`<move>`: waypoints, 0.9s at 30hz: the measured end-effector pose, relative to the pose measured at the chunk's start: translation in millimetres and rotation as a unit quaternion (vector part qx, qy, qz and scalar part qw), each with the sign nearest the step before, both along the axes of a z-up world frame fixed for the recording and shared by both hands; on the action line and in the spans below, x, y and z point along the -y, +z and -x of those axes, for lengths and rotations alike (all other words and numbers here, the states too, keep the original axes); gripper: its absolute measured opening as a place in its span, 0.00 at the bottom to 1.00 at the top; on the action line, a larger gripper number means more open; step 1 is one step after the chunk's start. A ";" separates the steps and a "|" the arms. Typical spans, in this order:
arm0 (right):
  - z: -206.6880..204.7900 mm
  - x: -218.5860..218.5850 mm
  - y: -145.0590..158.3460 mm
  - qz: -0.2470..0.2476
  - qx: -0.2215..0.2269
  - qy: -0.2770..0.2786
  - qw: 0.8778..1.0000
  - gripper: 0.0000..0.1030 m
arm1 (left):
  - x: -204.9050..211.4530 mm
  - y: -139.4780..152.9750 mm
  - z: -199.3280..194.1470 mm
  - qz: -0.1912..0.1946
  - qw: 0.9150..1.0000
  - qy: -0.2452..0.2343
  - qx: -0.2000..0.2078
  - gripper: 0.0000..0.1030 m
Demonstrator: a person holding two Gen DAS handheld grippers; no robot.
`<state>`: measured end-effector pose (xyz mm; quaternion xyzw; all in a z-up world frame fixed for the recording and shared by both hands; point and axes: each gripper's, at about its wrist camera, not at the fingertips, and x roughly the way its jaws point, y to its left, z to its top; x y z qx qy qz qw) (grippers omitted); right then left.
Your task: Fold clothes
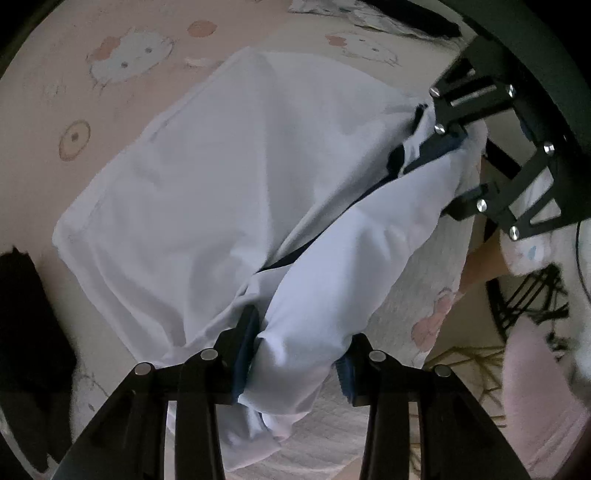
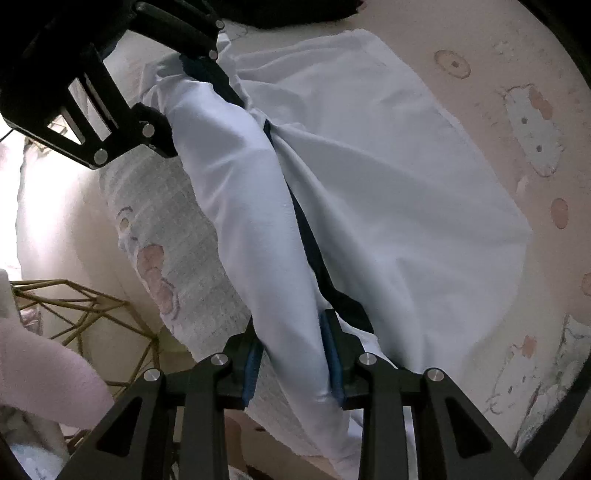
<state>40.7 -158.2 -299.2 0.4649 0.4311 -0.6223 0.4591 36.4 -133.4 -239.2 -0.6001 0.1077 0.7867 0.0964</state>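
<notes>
A pale blue-white garment (image 1: 221, 184) (image 2: 388, 184) lies spread on a pink cartoon-cat bedsheet (image 1: 55, 92) (image 2: 517, 110). Its near edge is lifted into a long rolled fold with a dark blue strip (image 1: 332, 218) (image 2: 314, 251) running along it. My left gripper (image 1: 304, 328) (image 2: 184, 92) is shut on one end of that fold, and bunched cloth fills the gap between its blue pads. My right gripper (image 2: 293, 325) (image 1: 454, 170) holds the other end, with its pads touching the cloth at the tips. Both grippers point steeply down, and the fold hangs stretched between them.
A black garment (image 1: 26, 314) lies on the bed at the left. Other clothes (image 1: 406, 18) lie at the far edge. A grey-white quilted blanket (image 2: 192, 240) covers the bed's near side. Beyond it stands a gold wire basket (image 2: 85, 306), and a pink sleeve (image 2: 44, 369) shows beside it.
</notes>
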 end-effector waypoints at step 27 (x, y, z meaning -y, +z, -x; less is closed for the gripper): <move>107.1 7.1 -10.9 0.002 0.235 -0.269 0.934 0.32 | 59.2 -0.3 21.7 -0.119 0.977 0.158 0.083 0.37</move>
